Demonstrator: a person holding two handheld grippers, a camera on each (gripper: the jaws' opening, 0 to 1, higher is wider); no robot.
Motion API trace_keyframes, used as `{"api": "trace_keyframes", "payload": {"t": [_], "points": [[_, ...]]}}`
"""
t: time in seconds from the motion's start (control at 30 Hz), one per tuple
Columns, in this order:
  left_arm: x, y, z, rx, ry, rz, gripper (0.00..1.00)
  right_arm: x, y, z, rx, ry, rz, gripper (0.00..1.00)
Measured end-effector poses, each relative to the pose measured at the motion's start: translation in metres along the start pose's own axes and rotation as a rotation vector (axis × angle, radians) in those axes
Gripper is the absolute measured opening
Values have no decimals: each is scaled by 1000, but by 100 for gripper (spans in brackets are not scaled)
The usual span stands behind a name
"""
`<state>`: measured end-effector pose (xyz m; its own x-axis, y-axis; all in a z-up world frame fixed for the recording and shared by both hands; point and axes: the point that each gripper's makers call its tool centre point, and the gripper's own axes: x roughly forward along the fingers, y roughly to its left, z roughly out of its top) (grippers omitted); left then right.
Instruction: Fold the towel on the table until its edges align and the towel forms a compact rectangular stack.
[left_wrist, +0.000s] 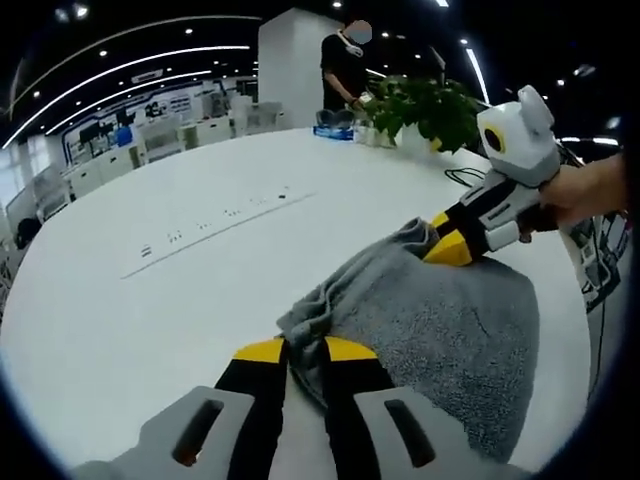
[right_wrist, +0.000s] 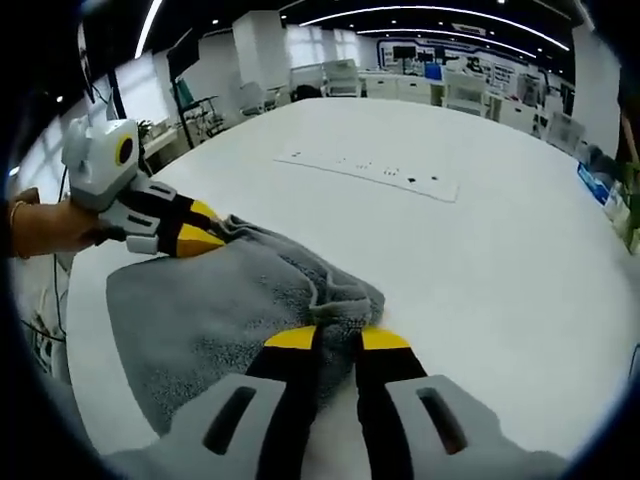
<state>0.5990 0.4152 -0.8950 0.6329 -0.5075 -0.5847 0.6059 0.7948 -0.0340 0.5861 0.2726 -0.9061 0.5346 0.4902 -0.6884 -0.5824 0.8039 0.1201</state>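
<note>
Both tools (left_wrist: 303, 350) (right_wrist: 337, 338) pinching opposite corners of grey towel (left_wrist: 440, 330).

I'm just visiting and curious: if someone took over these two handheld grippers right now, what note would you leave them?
Left gripper: shut on a bunched corner of the grey towel.
Right gripper: shut on another bunched corner of the same edge.
The towel lies on the white table, rumpled along the gripped edge, flat elsewhere.
Done: both corners gripped.
Left: probably carry that edge across to the opposite one, align the edges, then fold again into a compact rectangle.
</note>
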Motion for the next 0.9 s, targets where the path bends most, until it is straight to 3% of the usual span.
{"api": "trace_keyframes", "payload": {"t": [0.03,0.1,0.27,0.4,0.63,0.9], "points": [[-3,4,4,-58,-29,25,18,-2,0,1,32,-11,-2,14],[-10,2,17,-87,-90,6,25,-6,-1,4,36,-49,-7,16],[-24,-4,27,-59,-93,1,34,-19,-1,12,-14,-89,-7,27],[-41,-7,25,-24,-75,9,39,-35,2,17,21,-118,7,33],[-79,-23,24,20,-96,5,48,-69,24,18,-30,-162,38,35],[-120,-54,17,57,-130,-5,62,-107,52,11,-68,-216,46,42]]}}
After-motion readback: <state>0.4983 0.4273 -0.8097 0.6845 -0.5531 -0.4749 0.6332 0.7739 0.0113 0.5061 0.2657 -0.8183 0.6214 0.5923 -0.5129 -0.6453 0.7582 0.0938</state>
